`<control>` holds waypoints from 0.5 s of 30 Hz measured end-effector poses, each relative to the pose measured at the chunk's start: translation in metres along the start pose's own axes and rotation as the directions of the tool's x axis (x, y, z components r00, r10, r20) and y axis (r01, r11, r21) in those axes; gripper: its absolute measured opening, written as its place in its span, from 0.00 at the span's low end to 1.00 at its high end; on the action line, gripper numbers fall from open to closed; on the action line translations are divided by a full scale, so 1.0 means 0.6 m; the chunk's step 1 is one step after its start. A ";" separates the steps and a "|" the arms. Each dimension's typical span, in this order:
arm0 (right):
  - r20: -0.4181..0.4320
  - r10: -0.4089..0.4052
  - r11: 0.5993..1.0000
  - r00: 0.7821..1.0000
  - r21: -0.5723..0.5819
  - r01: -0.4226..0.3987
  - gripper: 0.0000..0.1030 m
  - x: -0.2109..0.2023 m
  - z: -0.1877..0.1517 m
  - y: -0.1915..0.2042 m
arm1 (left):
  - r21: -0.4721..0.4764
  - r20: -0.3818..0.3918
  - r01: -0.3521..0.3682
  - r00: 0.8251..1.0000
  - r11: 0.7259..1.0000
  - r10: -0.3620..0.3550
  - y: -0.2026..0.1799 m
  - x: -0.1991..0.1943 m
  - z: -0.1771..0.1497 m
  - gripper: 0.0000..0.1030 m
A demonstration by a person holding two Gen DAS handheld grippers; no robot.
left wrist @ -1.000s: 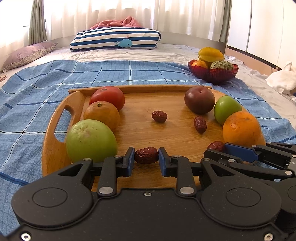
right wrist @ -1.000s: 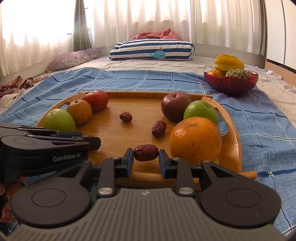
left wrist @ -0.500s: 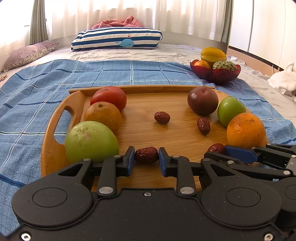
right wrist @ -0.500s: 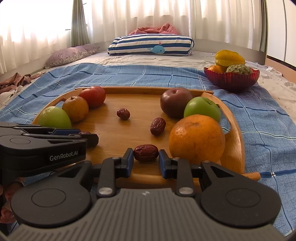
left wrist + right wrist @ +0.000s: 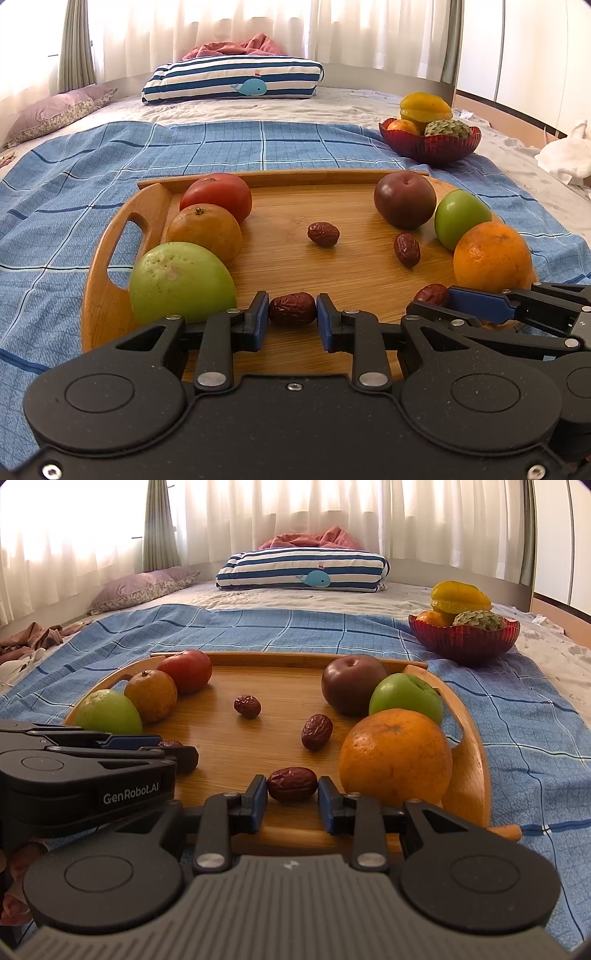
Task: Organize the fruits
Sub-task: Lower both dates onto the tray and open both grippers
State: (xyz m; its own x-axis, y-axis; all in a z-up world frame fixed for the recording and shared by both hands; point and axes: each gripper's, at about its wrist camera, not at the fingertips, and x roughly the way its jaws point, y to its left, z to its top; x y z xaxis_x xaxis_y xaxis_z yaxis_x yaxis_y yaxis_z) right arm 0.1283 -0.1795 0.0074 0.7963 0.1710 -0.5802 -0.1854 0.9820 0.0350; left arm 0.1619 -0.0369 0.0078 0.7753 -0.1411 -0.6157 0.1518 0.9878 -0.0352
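Two wrinkled dark-red dates, left tool [image 5: 292, 318] clamping one [image 5: 292, 308], right tool [image 5: 292, 798] just loosened around other [image 5: 291, 783]

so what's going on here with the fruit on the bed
A person is sorting fruit on a wooden tray. The left hand-held gripper is clamped on a dried date near the tray's front edge. The right hand-held gripper has just been opening its jaws around a second date, which lies on the tray between them.

Fruit count on and beside the tray [image 5: 110, 295]

Four dates [image 5: 323, 234] (two between gripper pads), two green apples [image 5: 461, 218], two oranges [image 5: 493, 256], one tomato [image 5: 216, 195], one dark plum [image 5: 404, 199]; one red bowl [image 5: 430, 146] holding three more fruits; two pillows [image 5: 232, 83].
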 end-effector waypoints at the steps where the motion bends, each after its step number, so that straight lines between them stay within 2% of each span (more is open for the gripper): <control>1: 0.000 0.001 1.000 1.000 0.000 -0.001 0.46 0.000 0.000 0.000 | -0.003 -0.002 0.000 1.000 1.000 0.000 0.000 0.000 0.000 0.26; 3: 0.000 0.007 1.000 1.000 0.004 -0.007 0.46 -0.001 0.000 -0.001 | -0.005 -0.003 0.000 1.000 1.000 0.000 0.000 -0.003 0.000 0.26; 8: 0.005 0.014 1.000 1.000 0.015 -0.014 0.46 -0.010 -0.002 -0.003 | -0.004 0.001 0.000 1.000 1.000 0.000 0.000 -0.011 -0.002 0.37; 15: 0.027 0.010 1.000 1.000 0.007 -0.010 0.52 -0.033 -0.007 -0.001 | -0.003 0.020 -0.001 1.000 1.000 0.001 -0.001 -0.037 -0.005 0.43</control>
State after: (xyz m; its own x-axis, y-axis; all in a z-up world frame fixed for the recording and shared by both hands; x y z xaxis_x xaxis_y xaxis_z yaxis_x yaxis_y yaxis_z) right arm 0.1102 -0.1837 0.0152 0.8098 0.1830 -0.5575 -0.1894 0.9808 0.0468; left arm 0.1425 -0.0343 0.0189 0.7879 -0.1412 -0.5995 0.1493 0.9881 -0.0364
